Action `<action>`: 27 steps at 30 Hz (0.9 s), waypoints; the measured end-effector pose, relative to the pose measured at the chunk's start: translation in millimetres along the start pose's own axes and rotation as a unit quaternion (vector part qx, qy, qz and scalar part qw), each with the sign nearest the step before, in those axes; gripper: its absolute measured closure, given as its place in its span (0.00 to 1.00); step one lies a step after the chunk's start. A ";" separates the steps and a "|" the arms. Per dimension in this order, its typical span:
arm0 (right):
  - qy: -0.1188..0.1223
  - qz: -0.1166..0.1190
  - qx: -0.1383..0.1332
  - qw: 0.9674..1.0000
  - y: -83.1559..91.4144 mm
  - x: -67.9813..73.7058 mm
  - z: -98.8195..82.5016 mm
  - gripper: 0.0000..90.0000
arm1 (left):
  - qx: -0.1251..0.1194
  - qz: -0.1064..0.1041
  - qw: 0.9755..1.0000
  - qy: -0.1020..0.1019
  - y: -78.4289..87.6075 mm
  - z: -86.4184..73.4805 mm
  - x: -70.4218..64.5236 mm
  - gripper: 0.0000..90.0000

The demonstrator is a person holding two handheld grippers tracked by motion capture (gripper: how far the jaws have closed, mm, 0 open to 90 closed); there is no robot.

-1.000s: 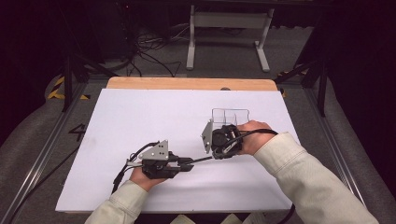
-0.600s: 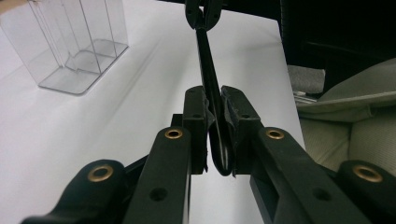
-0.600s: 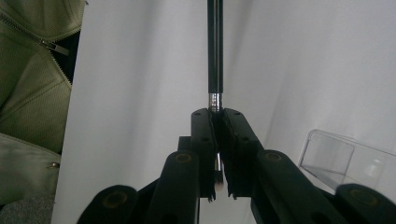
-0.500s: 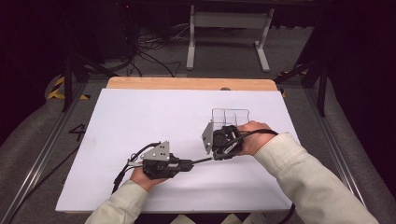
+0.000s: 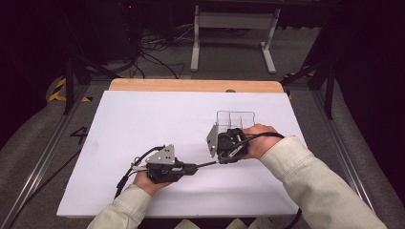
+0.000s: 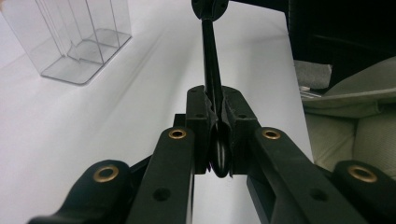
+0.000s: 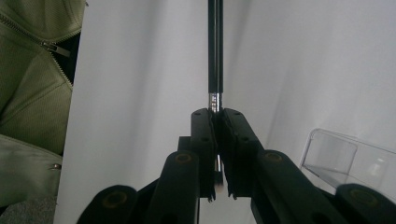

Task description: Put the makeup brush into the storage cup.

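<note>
The left gripper [image 6: 217, 140] had its jaws clamped on the round end of a thin black brush [image 6: 211, 70]. They had just been closing on it. The right gripper [image 7: 217, 154] had its jaws squeezed on the other end, right by the silver ring and the little hairs.

So the brush [image 5: 206, 164] hung between the two grippers, just above the white table [image 5: 143, 124]. Each one held one end, which looked like a pass from one hand to the other. Holding both ends kept the brush from tipping or dropping.

A clear plastic box [image 5: 235, 119] stood just behind the right gripper [image 5: 228, 145]. It had small walls inside that made little rooms, and all of them looked empty. The brush likely belonged in one of them, and that could be why the box sat so near.

There was one brush, one box, two grippers and two hands.
</note>
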State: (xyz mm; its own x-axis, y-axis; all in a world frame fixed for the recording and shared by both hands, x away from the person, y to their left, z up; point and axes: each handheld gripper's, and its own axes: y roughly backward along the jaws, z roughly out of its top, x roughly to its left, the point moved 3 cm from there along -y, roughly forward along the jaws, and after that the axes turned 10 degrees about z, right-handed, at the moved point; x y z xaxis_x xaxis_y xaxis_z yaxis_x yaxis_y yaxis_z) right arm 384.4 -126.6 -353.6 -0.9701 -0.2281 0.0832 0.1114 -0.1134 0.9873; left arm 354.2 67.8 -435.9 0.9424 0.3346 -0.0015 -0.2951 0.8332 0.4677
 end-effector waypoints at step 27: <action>-0.072 -0.085 -0.266 0.958 29.2 19.7 -57.0 0.47 | -0.054 -0.018 0.998 -0.002 1.7 1.0 3.3 0.93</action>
State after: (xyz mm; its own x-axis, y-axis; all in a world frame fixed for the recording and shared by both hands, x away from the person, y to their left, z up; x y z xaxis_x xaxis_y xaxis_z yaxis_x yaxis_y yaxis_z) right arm 380.9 -189.5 -330.8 -0.9993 -0.0318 -0.0181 0.0056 -0.6218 0.7832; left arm 356.9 69.9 -434.3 0.9533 0.3018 -0.0132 -0.2758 0.8874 0.3695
